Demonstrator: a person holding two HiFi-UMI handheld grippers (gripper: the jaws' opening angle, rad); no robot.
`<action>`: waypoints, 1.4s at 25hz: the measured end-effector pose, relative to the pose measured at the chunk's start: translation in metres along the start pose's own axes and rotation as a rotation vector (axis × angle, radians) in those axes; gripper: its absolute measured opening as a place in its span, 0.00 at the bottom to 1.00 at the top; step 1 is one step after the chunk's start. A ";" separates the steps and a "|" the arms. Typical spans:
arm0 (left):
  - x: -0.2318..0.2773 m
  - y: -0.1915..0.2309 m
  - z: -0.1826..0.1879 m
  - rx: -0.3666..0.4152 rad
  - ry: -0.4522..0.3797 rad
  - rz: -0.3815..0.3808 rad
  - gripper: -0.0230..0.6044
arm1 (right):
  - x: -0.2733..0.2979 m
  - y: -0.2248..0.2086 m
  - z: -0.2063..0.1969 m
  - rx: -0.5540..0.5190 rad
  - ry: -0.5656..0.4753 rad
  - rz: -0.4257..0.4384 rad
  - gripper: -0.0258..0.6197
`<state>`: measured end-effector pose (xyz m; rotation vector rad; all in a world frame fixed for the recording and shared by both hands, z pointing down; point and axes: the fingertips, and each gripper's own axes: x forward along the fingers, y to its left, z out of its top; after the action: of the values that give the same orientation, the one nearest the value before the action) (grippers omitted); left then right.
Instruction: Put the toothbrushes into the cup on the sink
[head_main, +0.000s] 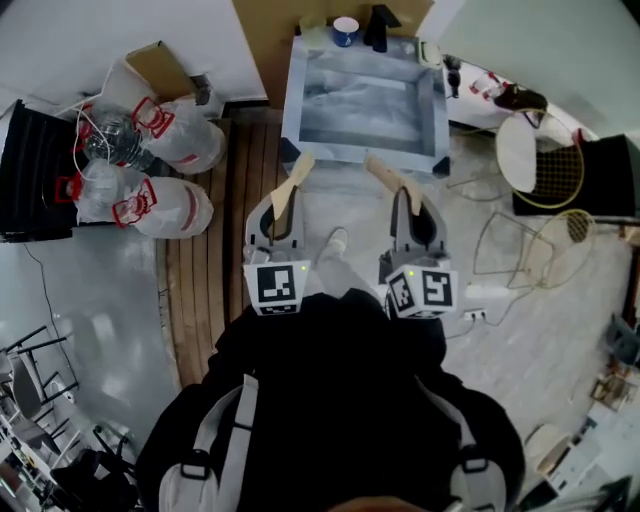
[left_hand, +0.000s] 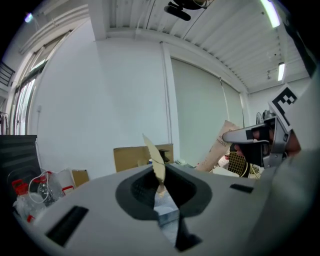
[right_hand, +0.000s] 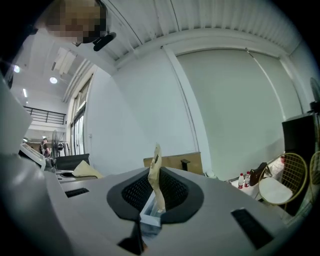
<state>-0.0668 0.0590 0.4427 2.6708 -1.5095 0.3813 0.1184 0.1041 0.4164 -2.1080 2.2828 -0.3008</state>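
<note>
**Ana:** When I look along my left tongs (head_main: 298, 170), the two tan tips (left_hand: 158, 167) are pressed flat together. I can see nothing between them.

**Ben:** And your other hand?

**Ana:** My right tongs (head_main: 381, 172) are squeezed together the same way. I see no brush in them either. I can't find the toothbrushes in any view.

**Ben:** So where is the cup?

**Ana:** It is straight ahead. Both tongs point at the sink (head_main: 292, 105), side by side, near its front edge. The cup (head_main: 345, 30) stands up on the far edge, across the whole bowl, next to the black tap (head_main: 380, 25). It sits about between my two hands. I think either hand could reach it, and the right one may be a bit closer.

**Ben:** Which way do the brushes lie?

**Ana:** I can't tell, because none show.

**Ben:** What's around you?

**Ana:** There are brown wood boards (head_main: 215, 250) on my left, and the floor below me is pale. Farther left lie clear bags (head_main: 170, 205) with red marks and a cardboard box (head_main: 160, 65). Far to the right is a round wire chair (head_main: 545, 165). The walls behind it all are white.
</note>
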 end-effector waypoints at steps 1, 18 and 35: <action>0.014 0.001 0.007 -0.012 -0.007 0.006 0.08 | 0.013 -0.006 0.004 -0.002 0.001 0.007 0.09; 0.144 0.029 0.043 -0.019 -0.015 0.002 0.08 | 0.139 -0.049 0.019 -0.002 0.031 0.018 0.09; 0.258 0.105 0.069 0.059 0.001 -0.092 0.08 | 0.247 -0.037 0.045 -0.020 0.000 -0.055 0.09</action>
<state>-0.0155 -0.2228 0.4285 2.7721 -1.3902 0.4277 0.1393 -0.1487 0.4064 -2.1835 2.2400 -0.2808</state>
